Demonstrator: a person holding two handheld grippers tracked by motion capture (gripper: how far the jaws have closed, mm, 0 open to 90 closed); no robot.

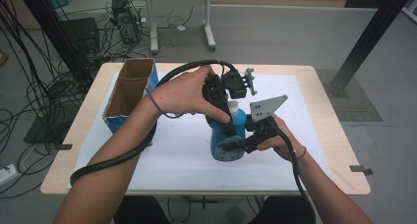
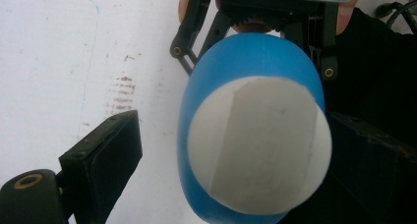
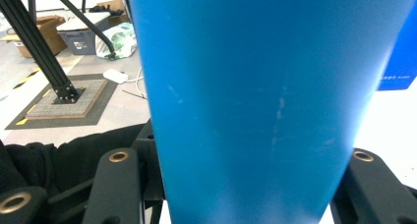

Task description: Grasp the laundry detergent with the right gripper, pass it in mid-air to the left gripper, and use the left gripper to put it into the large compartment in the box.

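Note:
A blue bottle (image 1: 239,125) with a white cap (image 1: 232,106) is held up over the white mat (image 1: 172,150). My right gripper (image 1: 235,145) comes in from the right and is shut on the bottle's lower body; in the right gripper view the blue wall (image 3: 255,86) sits between my right gripper's (image 3: 241,184) two jaws. My left gripper (image 1: 230,120) points down from above. In the left gripper view, the left gripper (image 2: 236,157) straddles the round cap (image 2: 258,145), with a clear gap at its left jaw, so it is open. The right gripper's linkage (image 2: 255,17) shows behind the bottle.
An open cardboard box (image 1: 129,89) with blue sides stands at the mat's left edge. The wooden table edge (image 1: 339,135) runs along the right. A black frame post (image 1: 366,37) and many cables (image 1: 29,86) lie beyond the table on the floor.

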